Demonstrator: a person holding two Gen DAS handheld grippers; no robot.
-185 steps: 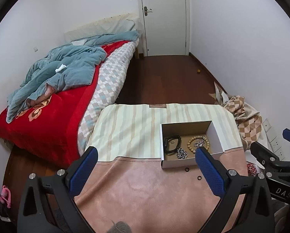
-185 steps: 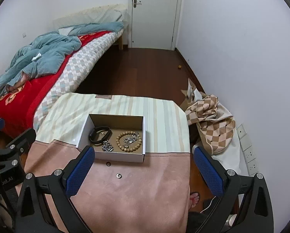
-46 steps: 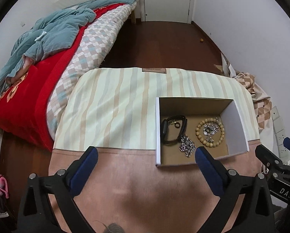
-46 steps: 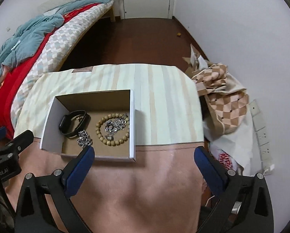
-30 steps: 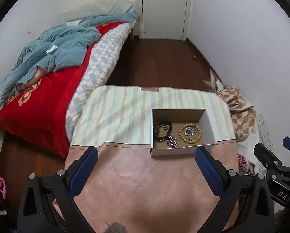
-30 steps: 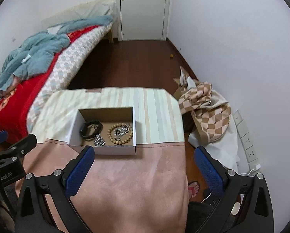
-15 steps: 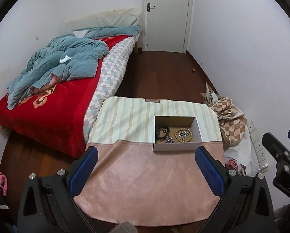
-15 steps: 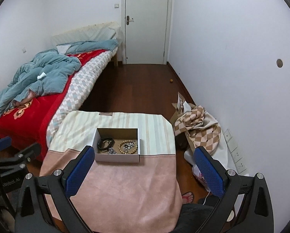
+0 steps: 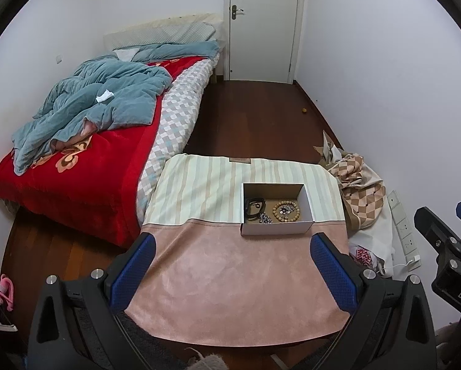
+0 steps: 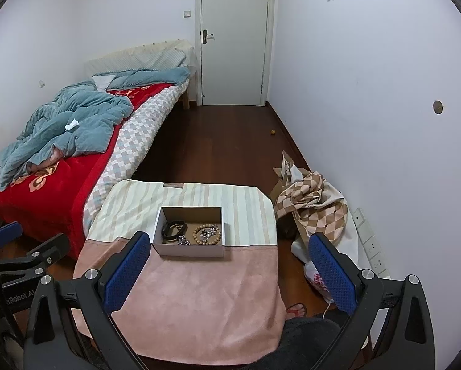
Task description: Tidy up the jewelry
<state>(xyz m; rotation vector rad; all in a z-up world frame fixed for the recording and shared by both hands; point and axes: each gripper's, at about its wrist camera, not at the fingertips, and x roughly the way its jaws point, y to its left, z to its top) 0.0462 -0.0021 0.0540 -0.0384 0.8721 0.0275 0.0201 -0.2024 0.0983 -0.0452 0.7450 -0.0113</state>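
A small open cardboard box (image 9: 275, 228) (image 10: 191, 250) sits on the cloth-covered table (image 9: 230, 277) (image 10: 193, 293). Inside lie a black band (image 9: 254, 206) (image 10: 173, 227), a wooden bead bracelet (image 9: 286, 210) (image 10: 207, 233) with silver pieces in it, and a silver chain (image 9: 265, 218) (image 10: 183, 240). My left gripper (image 9: 232, 252) is open and empty, held high and well back from the box. My right gripper (image 10: 229, 249) is also open and empty, high above the table's near half.
A bed (image 9: 85, 154) with a red cover and blue quilt lies left of the table. A checked cloth bag (image 9: 358, 182) (image 10: 310, 200) and wall sockets (image 10: 366, 240) are on the right. A white door (image 10: 235, 37) is at the far end across dark wood floor.
Both grippers have pulled up and back from the table, so the box looks much smaller. The two small rings seen earlier in front of the box are no longer on the cloth.
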